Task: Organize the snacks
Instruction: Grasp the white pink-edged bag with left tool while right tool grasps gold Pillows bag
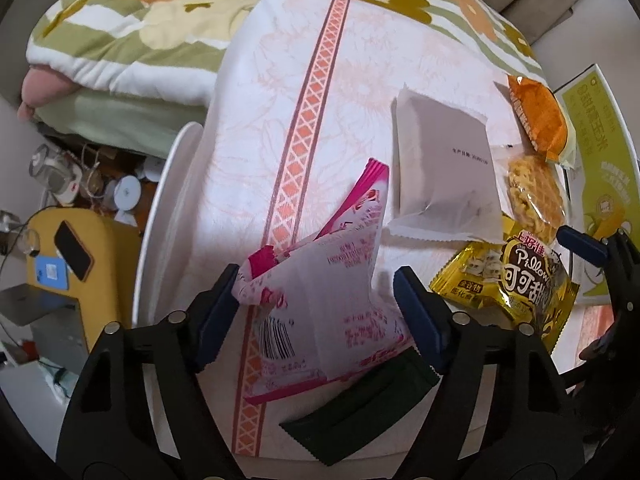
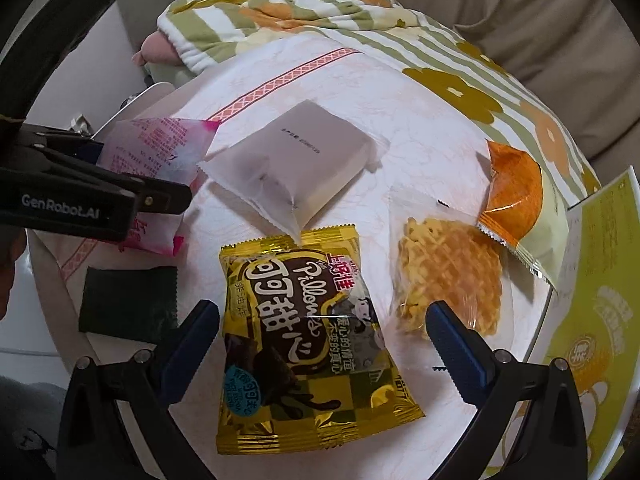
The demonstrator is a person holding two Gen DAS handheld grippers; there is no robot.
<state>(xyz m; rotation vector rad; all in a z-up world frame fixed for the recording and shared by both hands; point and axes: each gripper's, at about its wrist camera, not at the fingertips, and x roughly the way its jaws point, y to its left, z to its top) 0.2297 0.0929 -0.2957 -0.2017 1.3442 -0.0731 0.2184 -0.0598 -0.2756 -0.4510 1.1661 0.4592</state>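
Note:
My left gripper (image 1: pixel 316 304) is open around a pink and white snack packet (image 1: pixel 320 280), which stands tilted between the fingers, touching the left one; the packet also shows in the right wrist view (image 2: pixel 160 152). A dark green packet (image 1: pixel 360 404) lies under it. My right gripper (image 2: pixel 320 332) is open over a yellow "Pillow" cocoa snack bag (image 2: pixel 304 332) that lies flat on the cloth. The bag also shows in the left wrist view (image 1: pixel 520 276). A grey-white packet (image 2: pixel 296 164), a clear bag of yellow crisps (image 2: pixel 448 272) and an orange packet (image 2: pixel 516 196) lie beyond.
The snacks lie on a white cloth with a pink band (image 1: pixel 308 112) over a round table (image 1: pixel 160 208). A flowered blanket (image 1: pixel 160 12) lies behind. A yellow-green box (image 2: pixel 592 320) stands at the right edge. A yellow stand with a phone (image 1: pixel 72 252) is at the left.

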